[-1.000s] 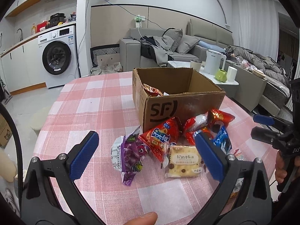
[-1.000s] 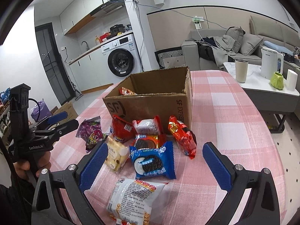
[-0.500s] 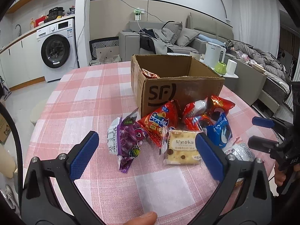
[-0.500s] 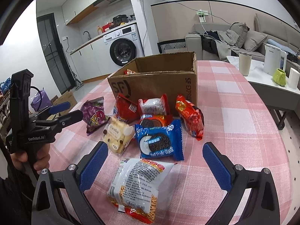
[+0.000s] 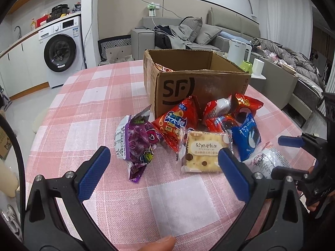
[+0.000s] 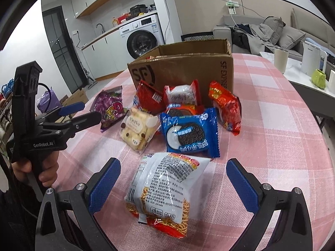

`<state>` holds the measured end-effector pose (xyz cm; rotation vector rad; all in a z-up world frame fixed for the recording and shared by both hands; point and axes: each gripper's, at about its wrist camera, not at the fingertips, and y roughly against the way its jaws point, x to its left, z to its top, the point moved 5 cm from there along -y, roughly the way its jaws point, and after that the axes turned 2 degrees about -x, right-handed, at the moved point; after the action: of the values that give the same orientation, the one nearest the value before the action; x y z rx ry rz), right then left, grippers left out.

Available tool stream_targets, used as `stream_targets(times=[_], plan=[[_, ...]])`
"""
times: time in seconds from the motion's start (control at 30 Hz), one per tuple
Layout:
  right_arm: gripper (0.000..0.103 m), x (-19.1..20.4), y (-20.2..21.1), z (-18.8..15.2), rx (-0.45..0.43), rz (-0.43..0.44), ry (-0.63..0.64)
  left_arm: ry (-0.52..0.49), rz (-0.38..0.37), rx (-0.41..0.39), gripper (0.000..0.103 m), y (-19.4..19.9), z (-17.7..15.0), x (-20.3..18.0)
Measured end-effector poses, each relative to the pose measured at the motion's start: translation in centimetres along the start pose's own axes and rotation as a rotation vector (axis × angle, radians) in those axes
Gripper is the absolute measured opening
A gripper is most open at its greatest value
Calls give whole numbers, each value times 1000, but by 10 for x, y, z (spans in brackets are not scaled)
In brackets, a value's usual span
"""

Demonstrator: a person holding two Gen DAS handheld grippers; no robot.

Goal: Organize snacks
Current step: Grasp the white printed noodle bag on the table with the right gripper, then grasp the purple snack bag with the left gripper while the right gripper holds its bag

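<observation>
Both tools (image 5: 163, 167) (image 6: 173, 179) low, level, jaws spread.

A round table (image 5: 88, 96) under a pink-and-white checked cloth fills the foreground. Behind its far left edge a white washer (image 5: 60, 50) sits under a counter (image 6: 104, 34) with a tap, white cabinets above. A grey sofa (image 5: 209, 35) strewn with cushions and clothes lines the beige-panelled back wall. Off the table's right edge a low white side table (image 6: 303, 79) carries a kettle (image 6: 312, 57), a cup and a green mug. A dark glass door (image 6: 60, 48) stands far left. The floor is pale.
</observation>
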<state>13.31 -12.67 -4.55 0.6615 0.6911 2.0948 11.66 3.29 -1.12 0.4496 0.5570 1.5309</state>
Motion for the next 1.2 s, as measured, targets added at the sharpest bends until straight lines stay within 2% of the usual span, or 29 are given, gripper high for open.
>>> stream_targets(times=[0.4, 0.5, 0.67, 0.9, 1.2], plan=[[101, 1, -18, -13, 80, 29, -21, -14, -10, 44, 102, -11, -10, -3], [84, 0, -20, -13, 91, 46, -32, -15, -11, 51, 102, -13, -12, -3], [77, 4, -23, -14, 107, 76, -33, -9, -2, 53, 102, -15, -12, 1], [56, 10, -20, -17, 108, 96, -14, 14, 14, 50, 102, -16, -10, 12], [53, 12, 2, -6, -6, 103, 1, 66, 72, 63, 102, -24, -10, 32]])
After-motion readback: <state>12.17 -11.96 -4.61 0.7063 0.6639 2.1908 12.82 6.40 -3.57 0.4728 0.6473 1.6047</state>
